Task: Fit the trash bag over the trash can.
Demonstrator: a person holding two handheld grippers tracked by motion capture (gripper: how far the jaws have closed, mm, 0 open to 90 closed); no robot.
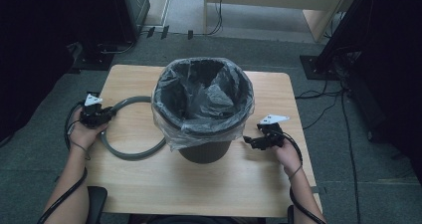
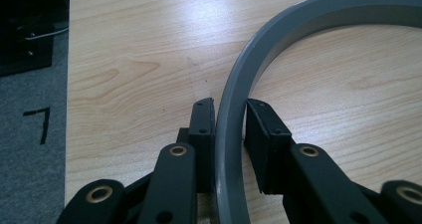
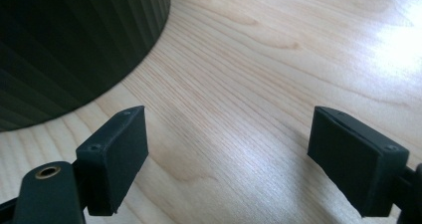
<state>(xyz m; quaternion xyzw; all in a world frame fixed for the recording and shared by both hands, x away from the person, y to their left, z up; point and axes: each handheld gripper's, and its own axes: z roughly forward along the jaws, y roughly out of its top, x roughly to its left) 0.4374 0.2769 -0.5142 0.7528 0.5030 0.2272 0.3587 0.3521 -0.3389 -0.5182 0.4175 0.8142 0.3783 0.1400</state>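
A dark ribbed bin (image 1: 204,149) lined with a clear plastic bag (image 1: 169,129) stands mid-table. A grey plastic ring (image 1: 129,154) lies flat on the wood to its left, partly hidden behind the bin. My left gripper (image 1: 107,113) straddles the ring's left arc. In the left gripper view both pads sit against the sides of the ring (image 2: 278,30), so the left gripper (image 2: 230,114) is shut on it. My right gripper (image 1: 249,142) hangs low at the bin's right side. The right gripper (image 3: 229,149) is open, bare wood between its pads, with the bin wall (image 3: 64,45) at upper left.
The wooden table (image 1: 249,184) has free room in front of and to the right of the bin. Grey carpet with cables (image 1: 323,99) surrounds it. Dark stands (image 1: 343,40) and furniture stand beyond the far edge. The table's left edge (image 2: 68,109) runs close to my left gripper.
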